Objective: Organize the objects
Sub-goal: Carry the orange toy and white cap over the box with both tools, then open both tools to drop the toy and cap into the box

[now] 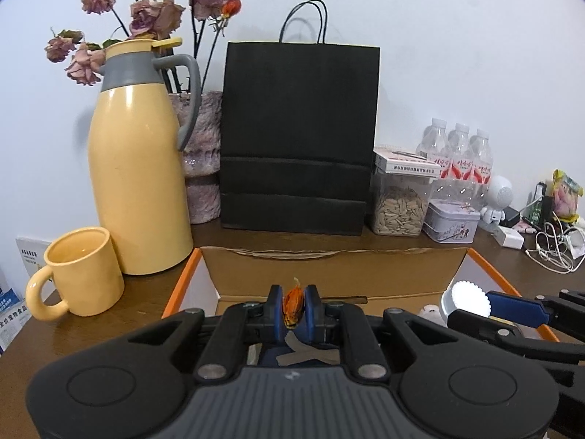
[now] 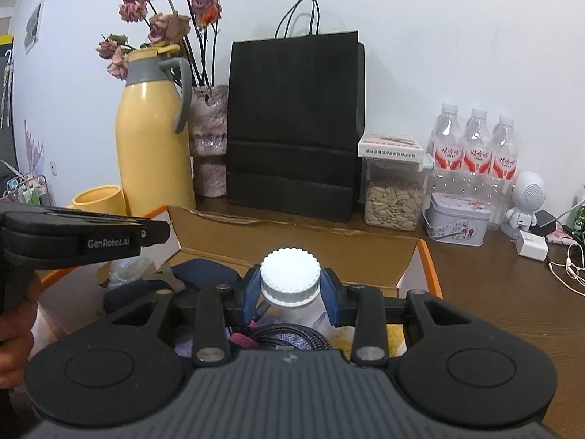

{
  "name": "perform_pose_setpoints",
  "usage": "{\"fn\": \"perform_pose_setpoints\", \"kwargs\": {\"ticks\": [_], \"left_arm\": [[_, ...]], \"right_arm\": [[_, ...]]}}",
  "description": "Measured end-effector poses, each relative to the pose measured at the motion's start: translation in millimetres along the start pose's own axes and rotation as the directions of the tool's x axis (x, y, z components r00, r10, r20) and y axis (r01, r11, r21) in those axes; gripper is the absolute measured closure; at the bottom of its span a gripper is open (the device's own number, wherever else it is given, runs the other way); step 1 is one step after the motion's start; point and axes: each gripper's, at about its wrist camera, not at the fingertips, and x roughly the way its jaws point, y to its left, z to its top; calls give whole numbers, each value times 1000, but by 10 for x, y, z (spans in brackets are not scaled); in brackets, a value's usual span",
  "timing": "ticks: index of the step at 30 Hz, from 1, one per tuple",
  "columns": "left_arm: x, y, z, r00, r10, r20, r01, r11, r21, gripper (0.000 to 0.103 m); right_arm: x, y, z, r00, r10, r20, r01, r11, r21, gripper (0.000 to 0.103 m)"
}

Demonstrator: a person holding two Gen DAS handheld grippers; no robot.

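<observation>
The left gripper (image 1: 293, 309) is pinching a small orange wrapped thing (image 1: 293, 307), seemingly a sweet or snack packet, between its blue pads with the jaws almost together; it is hanging over the open cardboard box (image 1: 329, 269) that is sitting on the brown table (image 1: 153, 285) in front of the yellow jug (image 1: 139, 175) and the black paper bag (image 1: 298, 135). Judging by its size and crinkled skin, this packet is looking very light and soft, so it is needing only a gentle squeeze across its middle, where the pads are already bearing; a harder grip is risking a crushed filling, and the glossy wrap may be slipping if held by its twisted tip. Further right, the right gripper (image 2: 290, 289) is standing partly open with its fingers closed around the neck of a white-capped bottle (image 2: 290, 274), just under the ribbed cap, over the same box, where a dark blue pouch (image 2: 204, 274) and a braided cable (image 2: 289, 340) are lying. The bottle's body is mostly hidden below, so how full it is I cannot tell; the cap is looking rigid and its ridges are giving good purchase, though a hold at the neck is probably letting a heavy body swing, so carrying it upright is seeming wise.
</observation>
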Motion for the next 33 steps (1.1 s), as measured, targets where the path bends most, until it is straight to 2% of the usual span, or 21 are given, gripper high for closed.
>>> {"fn": "perform_pose_setpoints", "kwargs": {"ticks": [5, 6, 7, 8, 9, 10, 12, 13, 23, 29, 33], "left_arm": [[34, -17, -19, 1000, 19, -3, -19, 1000, 11, 90], [35, -20, -22, 1000, 28, -5, -28, 1000, 11, 84], [40, -17, -26, 999, 39, -9, -39, 999, 9, 66], [45, -11, -27, 999, 48, -13, -48, 999, 6, 53], [47, -2, -29, 998, 57, -12, -57, 998, 1, 33], [44, 7, -28, 998, 62, -5, -62, 998, -5, 21], [32, 27, -32, 997, 76, 13, -76, 997, -16, 10], [38, 31, -33, 996, 87, 15, -87, 996, -19, 8], [58, 41, -67, 995, 103, 11, -103, 994, -28, 7], [5, 35, -99, 995, 93, 36, -92, 995, -34, 5], [-45, 43, -126, 992, 112, 59, -109, 993, -51, 5]], "right_arm": [[66, -16, -18, 1000, -3, -21, 3, 1000, -1, 64], [69, -18, -28, 1000, -6, -25, 6, 1000, 2, 60], [69, -17, -36, 999, -13, -30, 13, 1000, 3, 47], [75, -22, -47, 999, -16, -35, 16, 1000, 3, 32], [77, -25, -52, 999, -17, -37, 17, 1000, 3, 26], [82, -26, -57, 999, -19, -36, 19, 1000, 2, 19], [83, -23, -65, 999, -25, -36, 25, 1000, 0, 10], [86, -27, -68, 999, -26, -35, 26, 1000, 1, 0], [60, -62, -72, 999, -39, -21, 39, 999, 8, 0], [30, -95, -104, 999, -49, -13, 49, 999, 14, 0], [-8, -112, -121, 998, -57, -11, 57, 998, 15, 0]]}}
